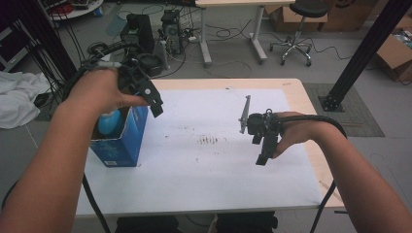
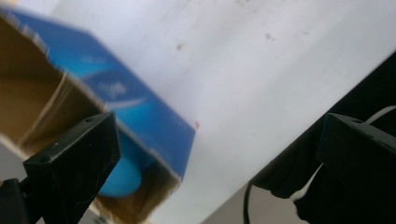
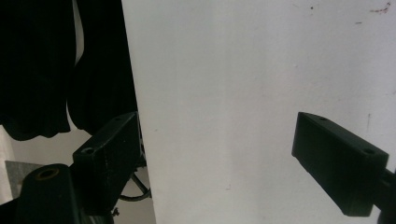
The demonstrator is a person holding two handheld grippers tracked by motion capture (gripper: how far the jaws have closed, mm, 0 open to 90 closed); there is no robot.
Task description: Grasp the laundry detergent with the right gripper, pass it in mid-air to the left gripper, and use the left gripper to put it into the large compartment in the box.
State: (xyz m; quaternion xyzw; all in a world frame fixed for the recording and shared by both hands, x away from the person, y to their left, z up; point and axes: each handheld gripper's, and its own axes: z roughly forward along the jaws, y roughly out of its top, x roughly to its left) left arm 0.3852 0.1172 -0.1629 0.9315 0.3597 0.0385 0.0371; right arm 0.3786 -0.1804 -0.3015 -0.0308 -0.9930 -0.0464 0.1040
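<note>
I take the blue box (image 1: 121,138) as my landmark. It is a cardboard carton, glossy blue outside and raw brown inside, open at the top, standing upright near the left edge of the bench (image 1: 218,174). A smooth, rounded light-blue object (image 1: 109,122) sits inside it; I cannot tell what it is.

The bench carries a flat white matte sheet over a pale wood top, the wood showing as a border along the far and right edges. The sheet bears small brownish smudges (image 1: 210,141) to the right of the box, toward the middle.

My left claw (image 1: 153,103) hangs above the box's top right corner, black and blocky, with cables trailing behind the hand (image 1: 99,92). The left gripper view shows its jaws spread wide with nothing between them, and it shows the box's brown inner wall and the blue object close up, though blurred, which the high view gives less clearly.

My right claw (image 1: 265,150) is held well to the right of the box, above the sheet, with a grey plate standing edge-on on its body. The right gripper view shows its jaws spread wide and empty, with the sheet's edge and dark clothing beyond it.
</note>
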